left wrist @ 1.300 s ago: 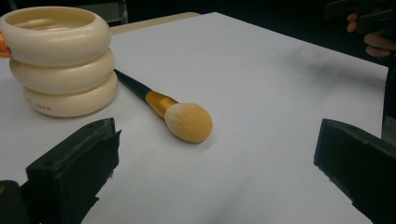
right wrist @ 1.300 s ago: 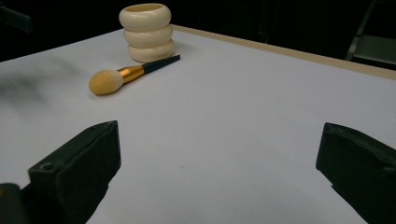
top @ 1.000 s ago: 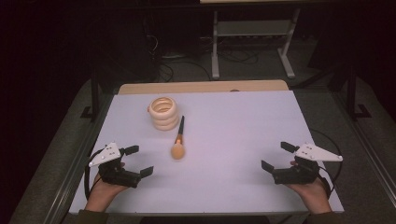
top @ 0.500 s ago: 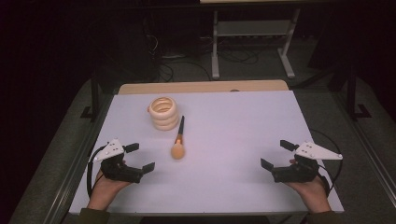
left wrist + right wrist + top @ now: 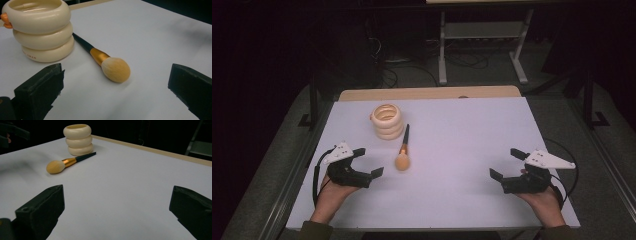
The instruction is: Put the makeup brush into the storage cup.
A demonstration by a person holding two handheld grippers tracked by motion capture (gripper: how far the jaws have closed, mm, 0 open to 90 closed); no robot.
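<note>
High view: a makeup brush [image 5: 403, 149] is lying flat on the white table [image 5: 472, 135], its dark handle pointing away from the person and touching, or nearly touching, the base of a cream ribbed holder [image 5: 387, 121], its tan bristle head pointing toward the near edge. The left gripper [image 5: 364, 161] is resting just to the left of the bristle head with its jaws spread apart and holding nothing; the right gripper [image 5: 504, 163] is sitting well apart on the far side of the table, jaws likewise spread and empty. The left hand is therefore the nearer one, and a reach to the brush would probably run rightward and slightly forward. Left gripper view: the brush [image 5: 105, 60] is lying ahead between the open jaws, its long axis running diagonally from the holder [image 5: 41, 30] at upper left down to the rounded, soft-looking head; a gold ferrule is joining head and handle. Right gripper view: the brush [image 5: 67, 162] and holder [image 5: 78, 140] are appearing far off at upper left, beyond the open jaws.
</note>
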